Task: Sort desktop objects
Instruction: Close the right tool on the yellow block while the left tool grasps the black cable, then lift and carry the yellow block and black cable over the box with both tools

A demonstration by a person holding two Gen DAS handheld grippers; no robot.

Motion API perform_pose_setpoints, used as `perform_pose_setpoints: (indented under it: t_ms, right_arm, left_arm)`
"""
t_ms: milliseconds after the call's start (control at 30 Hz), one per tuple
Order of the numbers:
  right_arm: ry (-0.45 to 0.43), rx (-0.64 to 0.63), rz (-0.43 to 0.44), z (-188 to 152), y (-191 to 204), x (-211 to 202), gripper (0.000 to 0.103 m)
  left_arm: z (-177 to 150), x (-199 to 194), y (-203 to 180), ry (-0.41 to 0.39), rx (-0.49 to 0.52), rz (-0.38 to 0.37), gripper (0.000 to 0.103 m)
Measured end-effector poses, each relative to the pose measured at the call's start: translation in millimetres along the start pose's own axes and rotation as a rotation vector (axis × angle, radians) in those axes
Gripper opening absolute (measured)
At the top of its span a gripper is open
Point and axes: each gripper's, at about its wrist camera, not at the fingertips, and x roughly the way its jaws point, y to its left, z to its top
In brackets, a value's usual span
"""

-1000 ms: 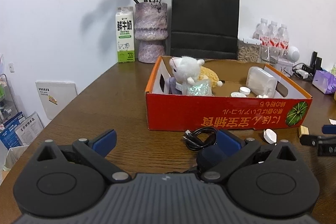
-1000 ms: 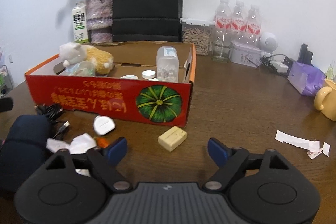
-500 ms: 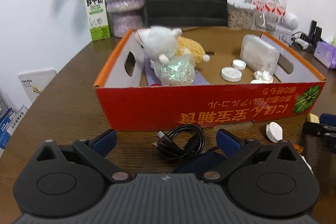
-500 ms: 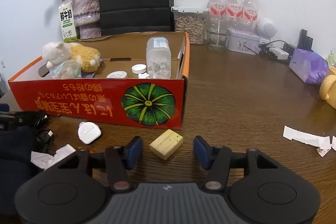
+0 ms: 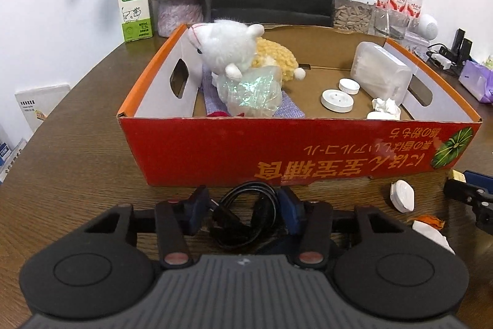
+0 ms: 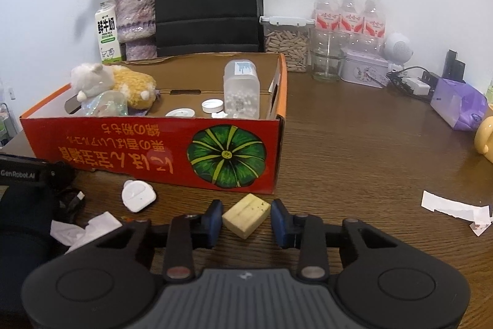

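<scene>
two tools closing on a cable and a block in front of the sorting box

i am steering two hand-held tools over a dark wooden table [image 6: 354, 144]. a red cardboard box [image 5: 295, 150] sits just ahead and already holds a white plush toy [image 5: 228, 47], a clear plastic jar [image 5: 380, 73] and some small white lids.

my left tool [image 5: 245, 210] straddles a coiled black cable [image 5: 246, 213] lying on the table just in front of the box wall. its blue pads sit close on either side of the coil; i cannot tell whether they are pressing it yet.

my right tool [image 6: 246, 221] straddles a pale yellow block [image 6: 246, 213], also on the table near the box front. its pads are parted, with small gaps to the block on each side, so it is not yet gripped.

to do this well, i judge i should close the right tool squarely on the block's flat sides, since it lies turned at an angle and may twist. on the left, i should catch several loops, or the coil may unravel when lifted. a white puck [image 6: 138, 195] and crumpled tissue [image 6: 84, 228] wait nearby.
</scene>
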Motion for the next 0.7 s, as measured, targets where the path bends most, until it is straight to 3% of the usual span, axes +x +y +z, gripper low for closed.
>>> perform_pose_setpoints:
  t_ms: [233,700]
  right_arm:
    - [-0.021,-0.003,0.010,0.4,1.8,-4.8,0.033]
    - [-0.094,-0.008,0.043,6.6,8.2,-31.1,0.033]
  left_arm:
    - [-1.3,-10.2,3.8,-0.032,-0.014,-0.005,0.040]
    - [-5.1,-50.0,18.6,-0.134,-0.045,0.006,0.038]
